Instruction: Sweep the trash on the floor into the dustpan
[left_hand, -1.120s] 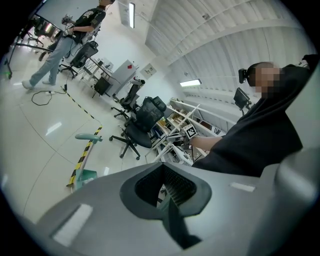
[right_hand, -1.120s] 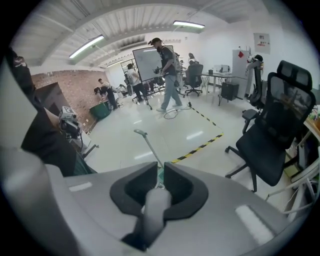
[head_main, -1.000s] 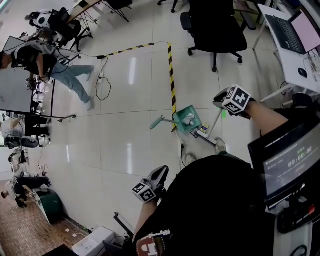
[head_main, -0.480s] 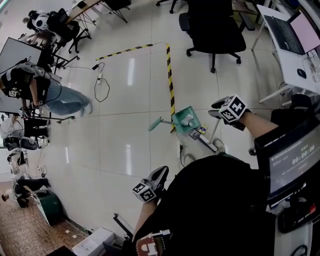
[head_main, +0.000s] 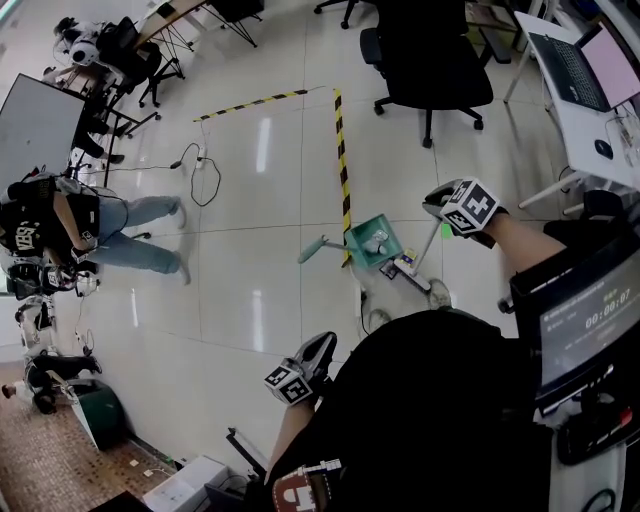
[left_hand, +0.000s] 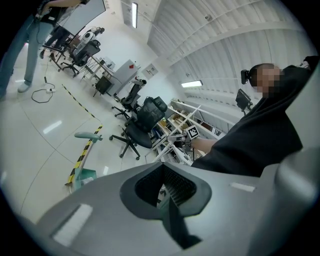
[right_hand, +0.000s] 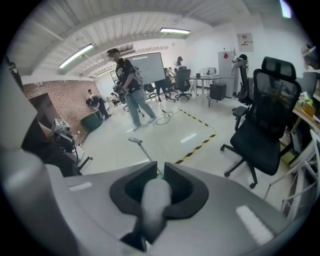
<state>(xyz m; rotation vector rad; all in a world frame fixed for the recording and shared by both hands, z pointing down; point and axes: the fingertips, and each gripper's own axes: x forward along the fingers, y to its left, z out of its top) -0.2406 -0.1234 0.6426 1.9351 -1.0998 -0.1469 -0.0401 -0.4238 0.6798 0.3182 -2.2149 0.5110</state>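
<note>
Right tongs (right_hand: 160, 170) just closed onto broom handle (right_hand: 151, 200), left tongs (left_hand: 164, 172) together; dustpan (head_main: 372, 240) beside tape (head_main: 343, 150), open floor (head_main: 250, 260) leftward.

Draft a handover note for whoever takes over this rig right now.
Left gripper: shut, nothing between its fingers.
Right gripper: fingers have just been closing and now grip the broom handle.
Dustpan: on the floor beside the striped tape, crumpled trash already inside.
Left to do: a small piece seems to lie by its mouth; sweep it in.
</note>
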